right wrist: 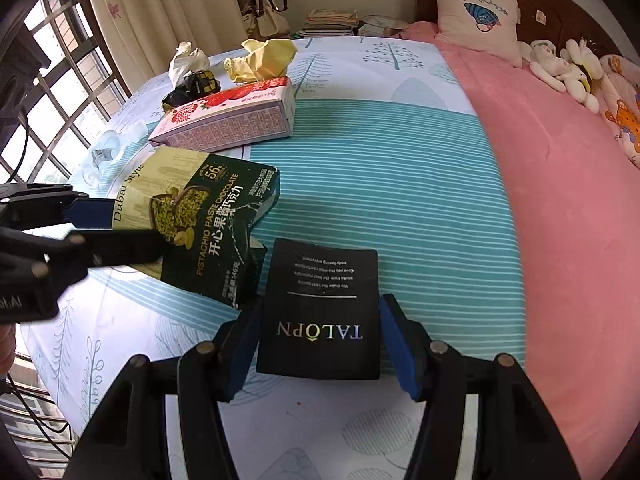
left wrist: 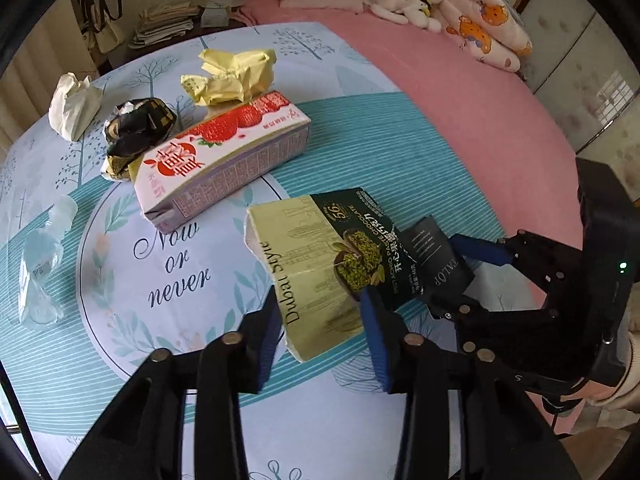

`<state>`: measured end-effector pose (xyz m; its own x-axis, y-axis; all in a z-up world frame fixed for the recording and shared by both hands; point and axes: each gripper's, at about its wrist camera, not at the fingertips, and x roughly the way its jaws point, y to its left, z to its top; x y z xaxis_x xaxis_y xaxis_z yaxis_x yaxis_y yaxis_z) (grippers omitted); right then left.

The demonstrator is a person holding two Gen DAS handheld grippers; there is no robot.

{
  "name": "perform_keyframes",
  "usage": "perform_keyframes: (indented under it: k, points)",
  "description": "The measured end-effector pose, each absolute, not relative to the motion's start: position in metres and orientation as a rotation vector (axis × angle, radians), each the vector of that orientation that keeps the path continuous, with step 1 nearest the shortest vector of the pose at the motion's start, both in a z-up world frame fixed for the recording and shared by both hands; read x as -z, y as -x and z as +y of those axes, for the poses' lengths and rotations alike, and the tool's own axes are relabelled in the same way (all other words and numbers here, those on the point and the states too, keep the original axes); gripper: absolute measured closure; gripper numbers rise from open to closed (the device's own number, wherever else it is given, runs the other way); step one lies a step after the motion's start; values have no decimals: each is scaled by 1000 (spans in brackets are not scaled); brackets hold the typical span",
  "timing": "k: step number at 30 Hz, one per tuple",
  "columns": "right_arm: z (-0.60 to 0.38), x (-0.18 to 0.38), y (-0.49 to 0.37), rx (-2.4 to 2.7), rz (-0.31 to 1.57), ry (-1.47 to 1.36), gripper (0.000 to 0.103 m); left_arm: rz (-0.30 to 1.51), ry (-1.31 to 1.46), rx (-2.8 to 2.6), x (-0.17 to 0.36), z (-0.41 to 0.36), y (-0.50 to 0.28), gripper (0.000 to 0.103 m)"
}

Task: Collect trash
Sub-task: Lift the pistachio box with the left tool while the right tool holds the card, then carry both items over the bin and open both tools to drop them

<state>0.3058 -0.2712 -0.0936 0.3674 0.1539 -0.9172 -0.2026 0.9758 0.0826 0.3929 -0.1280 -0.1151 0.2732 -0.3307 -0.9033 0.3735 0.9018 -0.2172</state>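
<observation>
A green and cream chocolate box (left wrist: 320,264) lies tilted on the patterned bedspread (left wrist: 172,268). My left gripper (left wrist: 322,304) is shut on its near end, a blue pad against each long edge. In the right wrist view the same left gripper (right wrist: 108,232) comes in from the left and clamps that chocolate box (right wrist: 208,216). A black packet (right wrist: 320,312) with silver lettering sits between the pads of my right gripper (right wrist: 320,308), which is shut on its sides. In the left wrist view the right gripper (left wrist: 444,272) holds the black packet (left wrist: 436,256) against the box's far corner.
A strawberry carton (left wrist: 224,160), a crumpled yellow wrapper (left wrist: 232,76), a crumpled black wrapper (left wrist: 136,128), a white tissue (left wrist: 74,104) and a clear plastic bottle (left wrist: 40,256) lie further back and left. A pink blanket (left wrist: 460,120) with plush toys (left wrist: 408,0) lies to the right.
</observation>
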Motion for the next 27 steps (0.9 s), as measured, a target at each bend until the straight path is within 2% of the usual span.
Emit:
perform_keyframes:
  k: [3, 8, 15, 27]
  points:
    - [-273, 93, -304, -225, 1176, 42, 44, 1195, 6, 479, 106, -119, -392, 84]
    - [-271, 83, -293, -242, 1156, 26, 44, 1181, 38, 499, 96, -108, -381, 92]
    - [-247, 59, -260, -266, 1105, 51, 44, 1155, 33, 472, 80, -95, -346, 95]
    - [-197, 22, -159, -155, 1056, -32, 44, 1089, 60, 506, 33, -15, -238, 95]
